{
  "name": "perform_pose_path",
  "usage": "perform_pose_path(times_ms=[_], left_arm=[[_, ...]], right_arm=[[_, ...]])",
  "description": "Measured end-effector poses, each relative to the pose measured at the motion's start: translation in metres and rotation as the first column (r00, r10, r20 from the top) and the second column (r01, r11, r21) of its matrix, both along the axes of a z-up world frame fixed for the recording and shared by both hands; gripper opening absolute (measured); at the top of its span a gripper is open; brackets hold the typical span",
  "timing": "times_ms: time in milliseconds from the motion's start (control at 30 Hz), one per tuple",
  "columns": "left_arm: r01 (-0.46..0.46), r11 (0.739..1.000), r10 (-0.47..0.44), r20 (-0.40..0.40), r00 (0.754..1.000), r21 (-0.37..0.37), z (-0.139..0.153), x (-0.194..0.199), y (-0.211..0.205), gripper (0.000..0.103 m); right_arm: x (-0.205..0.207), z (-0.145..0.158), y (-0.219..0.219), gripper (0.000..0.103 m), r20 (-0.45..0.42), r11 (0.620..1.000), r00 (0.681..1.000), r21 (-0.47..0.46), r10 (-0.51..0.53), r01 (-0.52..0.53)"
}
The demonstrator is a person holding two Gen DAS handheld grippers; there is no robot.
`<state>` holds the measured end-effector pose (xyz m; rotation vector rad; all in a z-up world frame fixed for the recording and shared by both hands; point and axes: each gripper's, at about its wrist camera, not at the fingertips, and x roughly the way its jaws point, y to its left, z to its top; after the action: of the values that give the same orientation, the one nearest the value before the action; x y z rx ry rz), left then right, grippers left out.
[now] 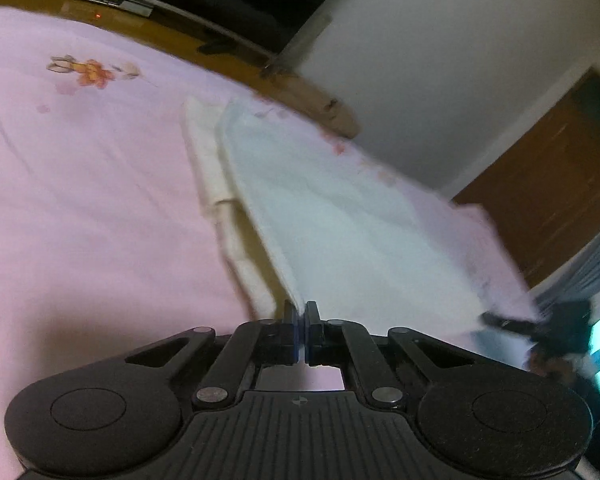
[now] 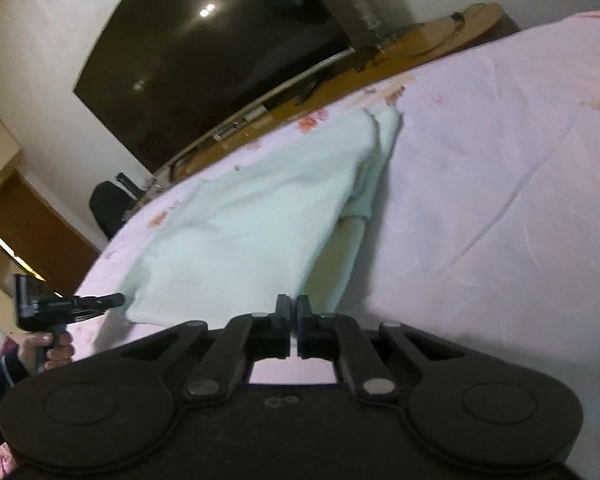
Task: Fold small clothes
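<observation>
Left gripper (image 1: 303, 312): pinched tight on near edge of pale cloth (image 1: 340, 216), jaws fully together with fabric caught between pads; seen from right wrist view as black tool (image 2: 112, 301) at cloth's far corner, held by hand (image 2: 50, 350) in dark sleeve.

Right gripper (image 2: 293, 306): jaws also closed to a sliver, clamped on other near corner of same cloth (image 2: 236, 232); visible from left wrist view at lower right (image 1: 496, 320), blurred.

Step in hand: likely lifting near edge by both corners to carry it over toward far edge.

Doing it well: keep both corners level and edge taut between grippers; move together at one pace so no diagonal crease forms; lift just enough to clear lower layer; lay held edge flush on far edge before letting go.

Risk: thin fabric slipping from pads if pulled apart too hard.

Cloth, look: small, soft, whitish with faint mint cast, towel-like nap; raised into a slope from near edge; cream layer or hem (image 1: 216, 184) showing underneath along one side, already doubled there.

Cloth, place: on pink flowered bedsheet (image 1: 80, 200), near bed's far edge, wooden bench (image 2: 420, 46) and dark screen (image 2: 204, 60) beyond.
</observation>
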<state>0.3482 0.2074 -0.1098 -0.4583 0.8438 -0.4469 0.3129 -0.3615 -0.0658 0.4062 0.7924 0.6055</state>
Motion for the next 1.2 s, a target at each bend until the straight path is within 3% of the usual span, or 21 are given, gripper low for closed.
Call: perform_pose_path(times_ms=[33,133,200,233,300,367,400,433,667,733,767,833,900,933,1033,1100,1133,1200], left_arm=[[0.008,0.998,-0.006,-0.018,1.000,0.070,-0.003,0.001,-0.002,0.002],[0.010,0.986,-0.012,0.009,1.000,0.164,0.005,0.001,-0.007,0.003],[-0.053,0.948,0.032,0.073,0.997,0.313,0.023,-0.001,-0.011,0.003],[-0.089,0.934,0.058,0.100,0.993,0.346,0.030,0.000,-0.012,0.004],[-0.112,0.939,0.068,0.142,0.987,0.326,0.040,0.011,-0.018,0.008],[-0.125,0.925,0.066,0.173,0.983,0.358,0.043,0.027,-0.040,0.032],[-0.133,0.920,0.061,0.200,0.978,0.368,0.043,0.037,-0.057,0.056],[-0.132,0.920,0.050,0.223,0.974,0.370,0.042,0.044,-0.072,0.063],[-0.102,0.902,0.006,0.224,0.975,0.420,0.042,0.093,-0.172,0.064],[-0.071,0.864,-0.015,0.166,0.986,0.499,0.027,0.108,-0.191,0.065],[-0.064,0.851,-0.029,0.168,0.985,0.522,0.019,0.110,-0.192,0.068],[-0.043,0.869,-0.048,0.170,0.984,0.493,0.023,0.108,-0.183,0.068],[-0.078,0.872,-0.030,0.213,0.977,0.484,0.036,0.101,-0.172,0.068],[-0.087,0.886,-0.017,0.218,0.976,0.455,0.040,0.105,-0.169,0.069],[-0.091,0.915,0.015,0.193,0.981,0.393,0.039,0.127,-0.175,0.069],[-0.048,0.904,-0.005,0.124,0.992,0.425,0.018,0.141,-0.183,0.070],[-0.056,0.894,-0.018,0.161,0.987,0.445,0.016,0.139,-0.186,0.070],[-0.034,0.875,-0.049,0.158,0.986,0.484,0.026,0.133,-0.191,0.070]], right_arm=[[-0.001,-0.001,0.000,0.004,-0.004,1.000,1.000,-0.025,0.000,0.000],[0.007,-0.026,0.003,0.003,-0.077,0.995,0.997,-0.102,-0.004,-0.004],[0.009,-0.020,0.000,0.009,-0.067,0.996,0.997,-0.078,-0.048,0.043],[0.006,-0.012,-0.002,0.022,-0.028,0.993,0.996,-0.084,-0.083,0.080],[0.005,0.003,-0.001,0.022,0.058,0.985,0.990,-0.113,-0.126,0.132],[0.013,0.013,0.014,0.020,0.107,0.972,0.986,-0.181,-0.131,0.149],[0.019,0.016,0.027,0.020,0.136,0.963,0.983,-0.220,-0.127,0.154],[0.026,0.018,0.040,0.020,0.159,0.956,0.980,-0.247,-0.121,0.158],[0.069,0.018,0.153,0.017,0.281,0.890,0.959,-0.428,-0.038,0.161],[0.076,0.007,0.169,0.014,0.290,0.844,0.956,-0.502,-0.041,0.188],[0.083,-0.003,0.171,0.013,0.261,0.807,0.964,-0.559,-0.048,0.192],[0.086,-0.008,0.156,0.012,0.272,0.810,0.960,-0.548,-0.063,0.209],[0.082,0.007,0.141,0.012,0.271,0.791,0.955,-0.557,-0.116,0.254],[0.078,0.016,0.133,0.020,0.300,0.792,0.944,-0.538,-0.141,0.289],[0.082,0.028,0.115,0.021,0.324,0.828,0.926,-0.452,-0.193,0.331],[0.098,0.015,0.119,0.019,0.261,0.824,0.945,-0.478,-0.198,0.305],[0.106,-0.001,0.122,0.019,0.197,0.802,0.962,-0.534,-0.189,0.267],[0.100,-0.001,0.128,0.018,0.237,0.786,0.957,-0.555,-0.165,0.273]])
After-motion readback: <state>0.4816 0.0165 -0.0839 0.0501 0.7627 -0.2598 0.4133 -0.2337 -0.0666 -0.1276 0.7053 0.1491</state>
